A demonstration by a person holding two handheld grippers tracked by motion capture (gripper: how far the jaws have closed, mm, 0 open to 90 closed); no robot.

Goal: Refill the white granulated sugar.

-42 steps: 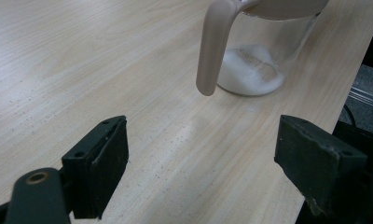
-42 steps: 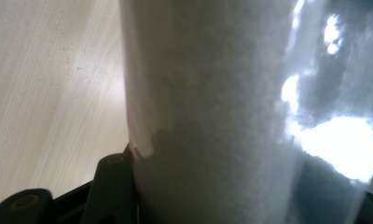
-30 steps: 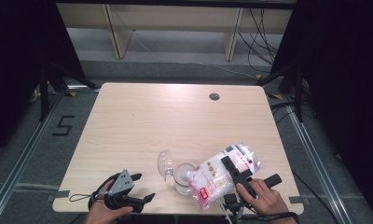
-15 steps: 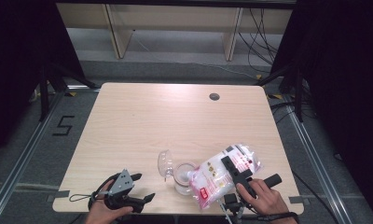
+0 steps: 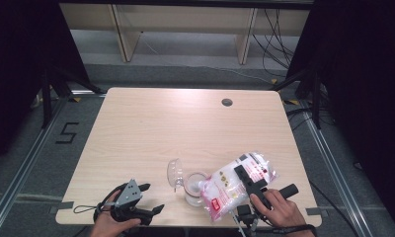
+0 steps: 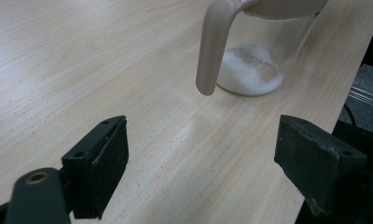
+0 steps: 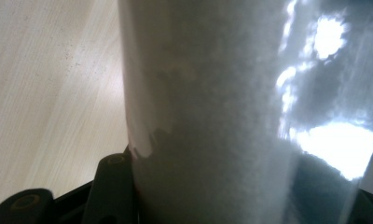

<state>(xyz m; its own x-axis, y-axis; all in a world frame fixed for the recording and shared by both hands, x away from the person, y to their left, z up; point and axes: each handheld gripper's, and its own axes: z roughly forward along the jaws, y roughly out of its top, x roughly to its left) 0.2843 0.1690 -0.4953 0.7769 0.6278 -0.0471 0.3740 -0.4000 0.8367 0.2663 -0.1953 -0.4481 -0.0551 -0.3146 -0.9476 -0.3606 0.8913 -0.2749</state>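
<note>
Two grippers are at work along the near edge of the table (image 5: 136,128), and the job in hand looks like pouring a white granular stuff from a bag into a glass jug. The right gripper (image 5: 245,178), held near the table's near right corner, pinches the clear plastic bag (image 5: 237,185) between its jaws; in the right gripper view the bag's white contents (image 7: 212,116) press right up against the camera, with a black jaw showing at the lower left. The bag lies tilted, its lower end touching or just over the rim of the glass jug (image 5: 193,187), which stands upright near the middle of the near edge. From the left gripper view a shallow layer of white grains (image 6: 247,70) covers the jug's floor, so some has gone in, but the jug is far from full and the bag looks plump, so I judge the pour is at an early stage with most of it left to do. Whether grains are falling at this instant I cannot tell. The left gripper (image 5: 136,210) hovers near the near left corner with its jaws spread wide, holding nothing and pointed toward the jug's handle (image 6: 212,46), which is apart from it; it may be meant to steady the jug.
</note>
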